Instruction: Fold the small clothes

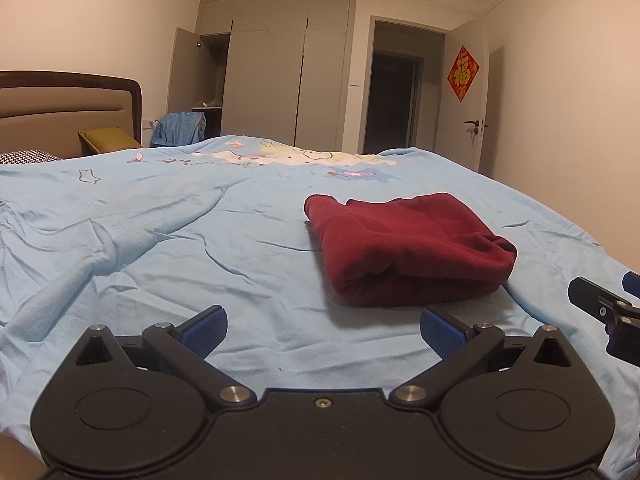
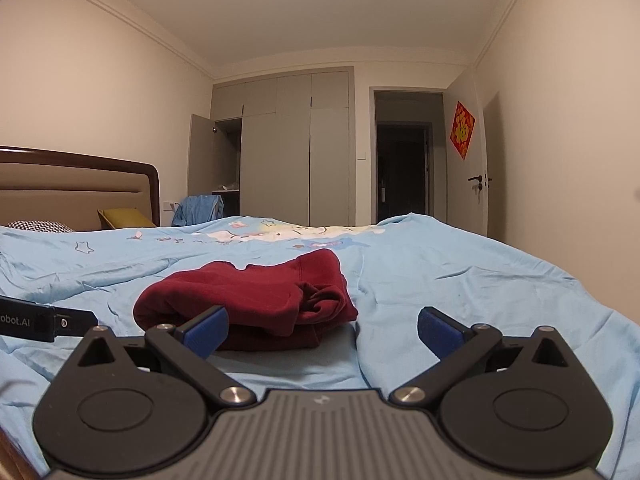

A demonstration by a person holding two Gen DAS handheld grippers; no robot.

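Observation:
A dark red garment (image 1: 404, 248) lies folded into a thick bundle on the light blue bedsheet (image 1: 160, 248). My left gripper (image 1: 323, 330) is open just in front of it, a little to its left, holding nothing. In the right wrist view the same red garment (image 2: 256, 304) sits ahead and left of centre. My right gripper (image 2: 322, 330) is open too, with its left blue pad (image 2: 204, 330) in front of the bundle's near edge; whether it touches is unclear. Part of the right gripper (image 1: 608, 312) shows at the left view's right edge.
The blue sheet (image 2: 460, 280) is wrinkled, with a raised fold (image 1: 96, 256) at the left. A wooden headboard (image 1: 68, 100) and a patterned pillow (image 1: 24, 157) are at far left. Grey wardrobes (image 1: 280, 72) and an open door (image 1: 464, 92) stand beyond the bed.

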